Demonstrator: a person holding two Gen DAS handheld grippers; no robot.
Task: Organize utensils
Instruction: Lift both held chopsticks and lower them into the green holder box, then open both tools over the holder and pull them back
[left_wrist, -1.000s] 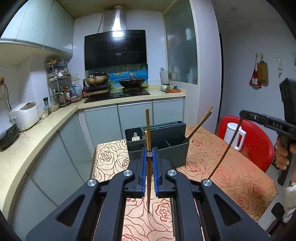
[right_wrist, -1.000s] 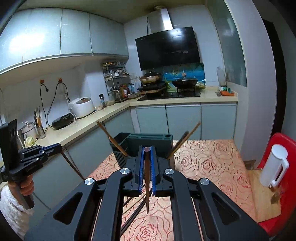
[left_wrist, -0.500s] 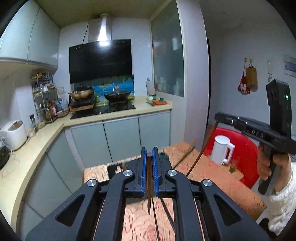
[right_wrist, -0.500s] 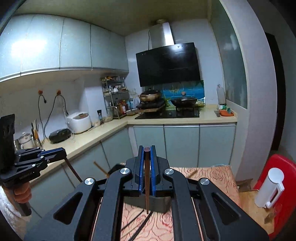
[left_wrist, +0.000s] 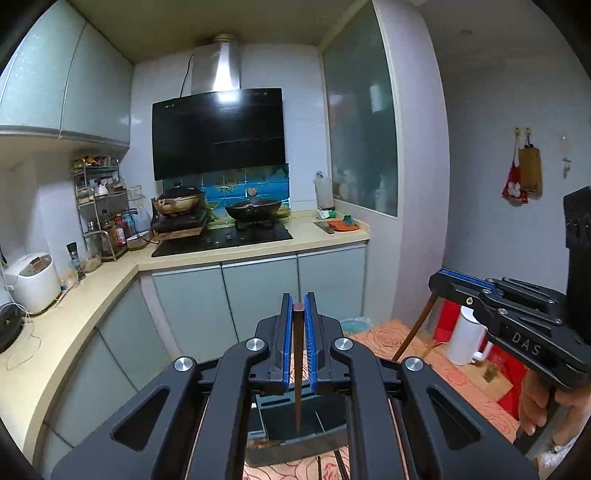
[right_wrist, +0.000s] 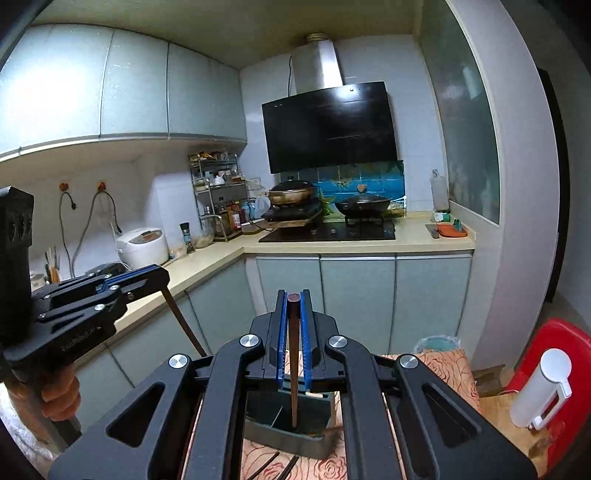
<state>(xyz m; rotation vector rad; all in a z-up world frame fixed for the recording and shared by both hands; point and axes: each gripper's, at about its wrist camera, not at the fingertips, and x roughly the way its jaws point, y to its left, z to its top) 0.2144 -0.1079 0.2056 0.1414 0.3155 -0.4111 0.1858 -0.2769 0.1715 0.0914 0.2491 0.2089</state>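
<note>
My left gripper (left_wrist: 297, 314) is shut on a dark brown chopstick (left_wrist: 297, 373) that hangs upright, its tip over the grey utensil holder (left_wrist: 291, 421) below. My right gripper (right_wrist: 293, 301) is shut on another brown chopstick (right_wrist: 293, 365), its tip over the same holder (right_wrist: 295, 432). The right gripper also shows in the left wrist view (left_wrist: 448, 282), and the left gripper in the right wrist view (right_wrist: 159, 275), each with its chopstick slanting down. Loose dark chopsticks (right_wrist: 280, 467) lie on the floral tablecloth in front of the holder.
The holder stands on a table with a rose-patterned cloth (right_wrist: 439, 365). A white jug (right_wrist: 543, 391) sits on a red chair (right_wrist: 569, 343) at the right. Grey cabinets and a counter (left_wrist: 74, 314) with a rice cooker (left_wrist: 33, 282) run along the left and back.
Both grippers have risen and tilted up with their chopsticks. The holder has dropped to the bottom of both views, with the chopstick tips now above it.
</note>
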